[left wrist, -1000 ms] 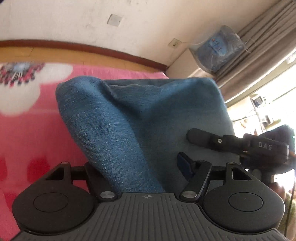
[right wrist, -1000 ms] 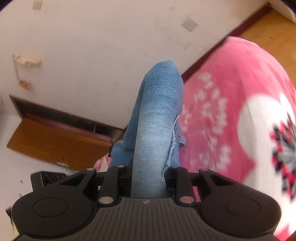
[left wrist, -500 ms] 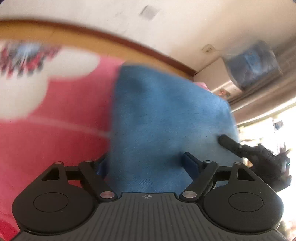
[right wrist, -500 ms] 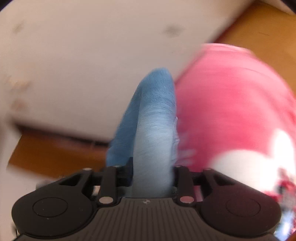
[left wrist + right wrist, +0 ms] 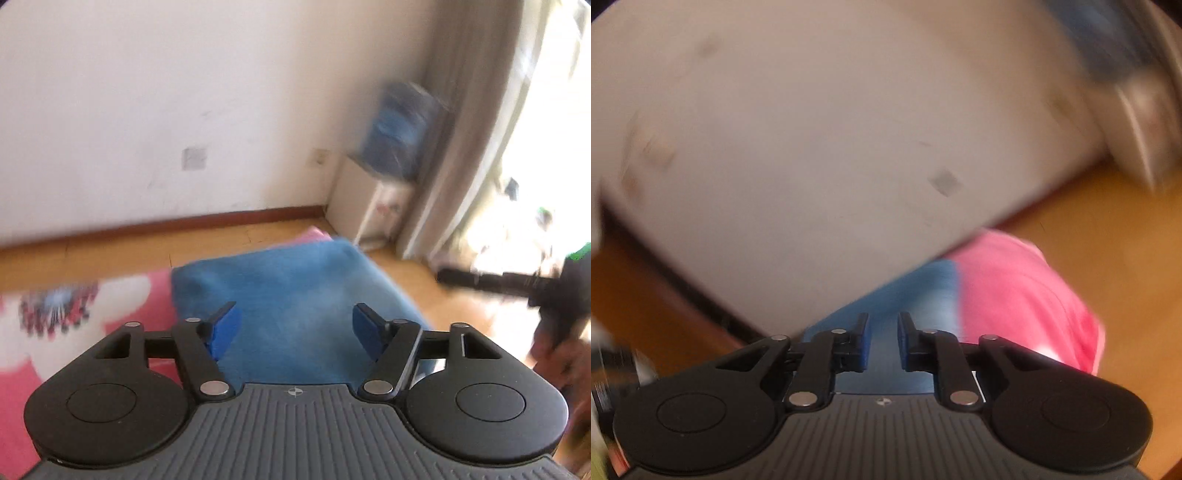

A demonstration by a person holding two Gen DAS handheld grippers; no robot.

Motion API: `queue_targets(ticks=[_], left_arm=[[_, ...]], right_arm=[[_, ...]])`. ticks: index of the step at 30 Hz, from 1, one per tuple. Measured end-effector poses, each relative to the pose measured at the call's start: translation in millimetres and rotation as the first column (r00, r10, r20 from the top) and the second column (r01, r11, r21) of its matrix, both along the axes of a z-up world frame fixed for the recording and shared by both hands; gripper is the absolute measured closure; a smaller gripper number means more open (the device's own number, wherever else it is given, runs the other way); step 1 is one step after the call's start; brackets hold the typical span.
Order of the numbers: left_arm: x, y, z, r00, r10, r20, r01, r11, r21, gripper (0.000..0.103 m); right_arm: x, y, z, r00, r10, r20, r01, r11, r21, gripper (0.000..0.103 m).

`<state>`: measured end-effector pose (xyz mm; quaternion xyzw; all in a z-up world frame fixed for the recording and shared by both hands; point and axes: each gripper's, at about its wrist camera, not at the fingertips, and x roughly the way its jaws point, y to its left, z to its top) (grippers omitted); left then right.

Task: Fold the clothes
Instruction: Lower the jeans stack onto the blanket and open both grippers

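Change: since a second ago, both grips released; denim no longer pinched or raised, now lying flat.
Left gripper (image 5: 295, 332): blue pads spread wide, nothing between them, hovering above the cloth at lower centre of the left view.
Right gripper (image 5: 882, 343): fingers parted by a narrow gap, clamping nothing; also visible at right edge of the left view.
Jeans (image 5: 295, 295): blue denim in a compact rectangular slab, centre of the left view, resting on the pink floral blanket (image 5: 74, 332), near its far corner.
Blur: heavy in the right view, detail unclear.
Meaning for task: fold apparently laid down and let go; further folds needed or not, cannot tell.
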<state>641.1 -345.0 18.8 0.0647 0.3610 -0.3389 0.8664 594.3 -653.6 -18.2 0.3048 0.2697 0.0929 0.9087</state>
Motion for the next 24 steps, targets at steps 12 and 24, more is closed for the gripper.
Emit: queue_targets(ticks=[12, 24], left_arm=[[16.8, 10.2, -25.3, 0.996, -0.016, -0.093, 0.015, 1.0, -0.014, 0.033], [91.4, -21.0, -53.1, 0.97, 0.218, -0.111, -0.198, 0.966, 0.166, 0.028]], right_arm=[[-15.8, 69.9, -6.3, 1.0, -0.021, 0.0, 0.02, 0.971, -0.237, 0.091], [86.2, 63.5, -20.2, 0.968, -0.154, -0.199, 0.088, 0.948, -0.305, 0.092]])
